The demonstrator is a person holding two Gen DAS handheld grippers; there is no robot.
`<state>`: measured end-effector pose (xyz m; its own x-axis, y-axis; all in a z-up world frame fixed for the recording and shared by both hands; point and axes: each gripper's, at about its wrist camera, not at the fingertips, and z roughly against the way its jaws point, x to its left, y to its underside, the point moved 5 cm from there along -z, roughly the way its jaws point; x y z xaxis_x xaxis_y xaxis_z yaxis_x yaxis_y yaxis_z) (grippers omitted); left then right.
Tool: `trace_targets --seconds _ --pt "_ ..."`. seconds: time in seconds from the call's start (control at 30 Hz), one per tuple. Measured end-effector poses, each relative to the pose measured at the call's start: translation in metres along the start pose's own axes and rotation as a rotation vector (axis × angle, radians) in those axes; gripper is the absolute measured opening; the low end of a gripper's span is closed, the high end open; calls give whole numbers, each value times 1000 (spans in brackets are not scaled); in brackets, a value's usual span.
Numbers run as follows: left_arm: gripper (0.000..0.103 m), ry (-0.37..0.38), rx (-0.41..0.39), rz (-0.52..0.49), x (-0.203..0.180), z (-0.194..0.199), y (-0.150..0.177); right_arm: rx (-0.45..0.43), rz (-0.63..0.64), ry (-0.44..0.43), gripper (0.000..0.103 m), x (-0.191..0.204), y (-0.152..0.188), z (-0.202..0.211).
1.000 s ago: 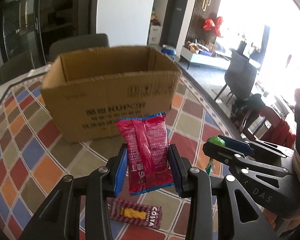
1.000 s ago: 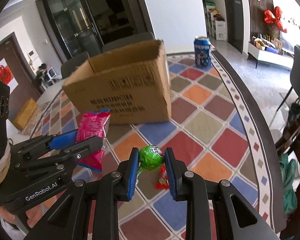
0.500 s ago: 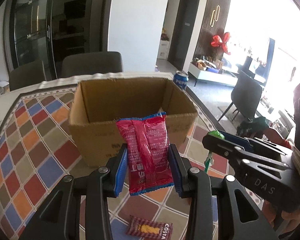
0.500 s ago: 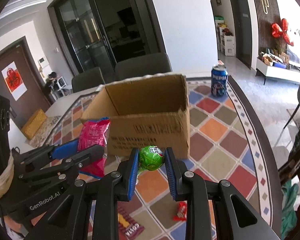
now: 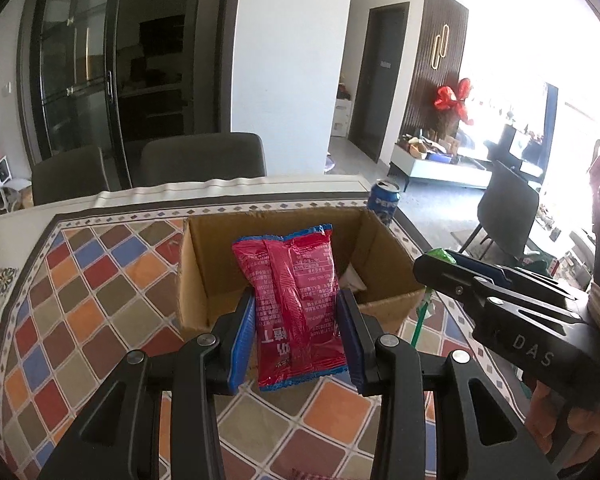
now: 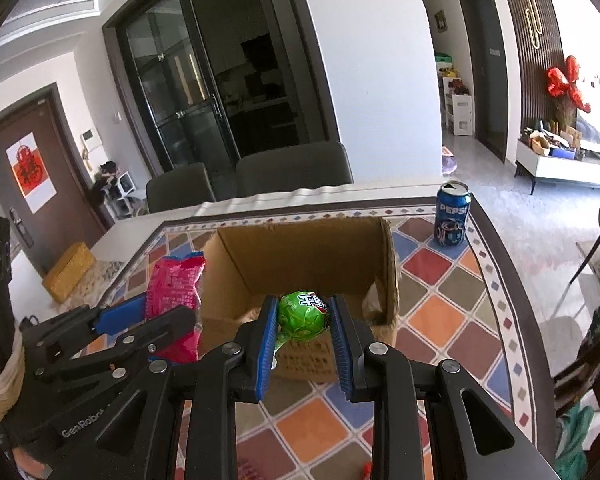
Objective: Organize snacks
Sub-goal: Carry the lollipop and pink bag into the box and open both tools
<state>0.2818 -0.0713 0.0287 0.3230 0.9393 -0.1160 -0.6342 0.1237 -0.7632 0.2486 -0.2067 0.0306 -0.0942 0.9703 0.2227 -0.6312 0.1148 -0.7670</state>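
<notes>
My left gripper (image 5: 300,340) is shut on a red snack packet (image 5: 296,300) held upright in front of the open cardboard box (image 5: 204,280). The right gripper (image 6: 303,344) is shut on a green lollipop (image 6: 303,316), its stick hanging down, just before the box's (image 6: 312,248) near wall. Each gripper shows in the other's view: the right one (image 5: 432,264) to the right with the lollipop's green top, the left one (image 6: 156,316) to the left with the red packet (image 6: 176,284). Something white lies inside the box at the right; the rest of its floor is hidden.
A blue Pepsi can (image 6: 452,220) stands on the patterned tablecloth (image 6: 440,312) beyond the box's right corner. Two grey chairs (image 6: 292,168) are pushed in at the table's far side. A small yellow box (image 6: 68,276) sits at the far left. The table edge curves along the right.
Both grippers have risen and drawn closer to the box with their snacks still held; I now look into the box's opening, and the snacks lying on the cloth have dropped out of view.
</notes>
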Motion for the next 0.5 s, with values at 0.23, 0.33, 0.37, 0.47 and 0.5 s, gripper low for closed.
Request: trace_targets --seconds 0.23,0.33,0.37,0.47,0.5 --pt "39 -15 11 7 9 -13 -12 -1 -22 16 27 -3 -16 -18" --pt "39 -25 22 11 13 -20 -15 -1 -27 23 27 -5 -22 -25" --pt "39 -27 27 13 14 -23 -16 1 -25 26 27 -5 -25 -29" --pt "39 -34 41 18 19 -33 -18 5 -19 32 27 -4 -29 -36" --pt "39 -36 44 17 20 -35 -19 8 -18 32 27 -4 -31 -40"
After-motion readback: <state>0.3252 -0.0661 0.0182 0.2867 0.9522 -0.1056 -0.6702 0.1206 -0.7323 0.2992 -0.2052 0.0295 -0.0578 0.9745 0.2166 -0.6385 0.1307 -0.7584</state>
